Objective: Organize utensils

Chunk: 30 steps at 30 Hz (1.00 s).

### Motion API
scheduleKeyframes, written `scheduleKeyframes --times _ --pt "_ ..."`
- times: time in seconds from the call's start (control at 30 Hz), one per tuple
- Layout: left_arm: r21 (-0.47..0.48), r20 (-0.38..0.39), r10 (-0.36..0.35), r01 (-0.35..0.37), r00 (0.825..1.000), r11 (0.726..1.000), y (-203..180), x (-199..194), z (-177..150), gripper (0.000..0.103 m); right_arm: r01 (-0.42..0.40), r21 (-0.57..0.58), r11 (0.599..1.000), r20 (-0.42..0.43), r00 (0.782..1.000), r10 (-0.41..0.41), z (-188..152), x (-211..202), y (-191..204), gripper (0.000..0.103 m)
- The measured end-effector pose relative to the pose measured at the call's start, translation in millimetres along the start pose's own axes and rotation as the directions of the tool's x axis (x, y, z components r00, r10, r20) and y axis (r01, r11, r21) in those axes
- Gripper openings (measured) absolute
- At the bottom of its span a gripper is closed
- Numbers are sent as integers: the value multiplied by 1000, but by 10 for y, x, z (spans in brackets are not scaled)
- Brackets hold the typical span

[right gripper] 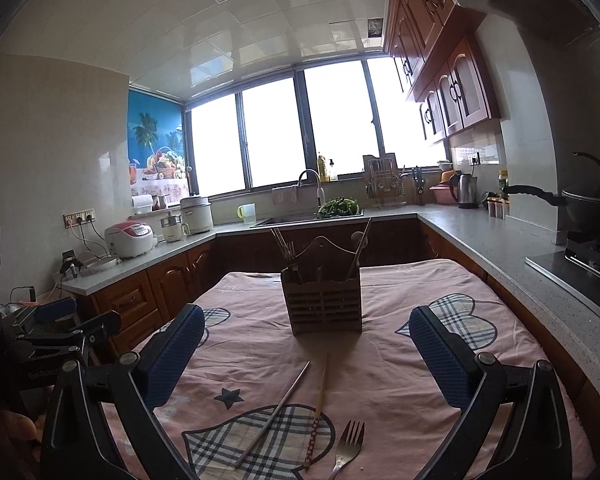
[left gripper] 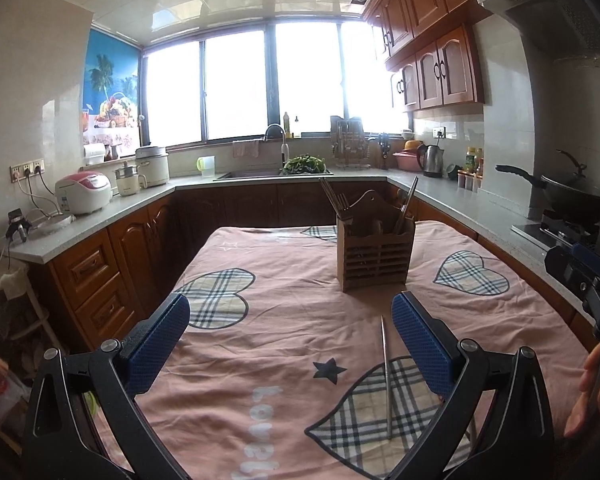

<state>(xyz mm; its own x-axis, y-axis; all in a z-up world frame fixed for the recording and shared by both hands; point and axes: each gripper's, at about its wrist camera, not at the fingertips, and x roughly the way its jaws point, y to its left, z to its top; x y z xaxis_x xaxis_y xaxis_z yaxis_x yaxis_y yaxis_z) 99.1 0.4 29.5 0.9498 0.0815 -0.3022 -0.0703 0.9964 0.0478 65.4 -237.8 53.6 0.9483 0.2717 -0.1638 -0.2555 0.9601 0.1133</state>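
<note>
Both grippers are up over the table with the pink heart-print cloth, and neither one has anything in it. The left gripper has its jaws spread wide with only cloth between the blue pads, and the right gripper is just as wide open and empty. The wooden utensil holder stands upright toward the far middle of the table, already with chopsticks and forks sticking out of its compartments (can't tell exactly which slot holds what). Loose on the cloth nearer the cameras: a metal chopstick lying at a slant, a wooden chopstick with a patterned red end just beside it, and a fork tines-up to the right of those. In the left wrist view only the metal chopstick shows, just inside the right-hand pad.
</note>
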Motion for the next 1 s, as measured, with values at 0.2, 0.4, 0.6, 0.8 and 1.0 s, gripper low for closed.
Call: scheduleKeyframes --times 0.2,0.4,0.6,0.8,1.0 --pt "-11 10 38 -38 999 999 -20 101 -213 103 34 11 999 26 999 -35 -294 46 -62 103" --pt "-11 -9 52 -52 999 999 -41 181 -348 103 45 -1 999 41 998 -45 -463 40 -56 103" --pt "-17 -4 53 -53 999 998 -31 182 -377 103 36 -27 999 59 998 -34 -509 21 5 103" --pt "-23 -6 49 -49 999 999 -14 168 -389 103 24 -39 999 61 998 -22 -523 24 46 103" --pt "-28 -7 43 -43 999 999 -4 158 -388 103 22 -38 999 60 998 -20 -535 19 40 103"
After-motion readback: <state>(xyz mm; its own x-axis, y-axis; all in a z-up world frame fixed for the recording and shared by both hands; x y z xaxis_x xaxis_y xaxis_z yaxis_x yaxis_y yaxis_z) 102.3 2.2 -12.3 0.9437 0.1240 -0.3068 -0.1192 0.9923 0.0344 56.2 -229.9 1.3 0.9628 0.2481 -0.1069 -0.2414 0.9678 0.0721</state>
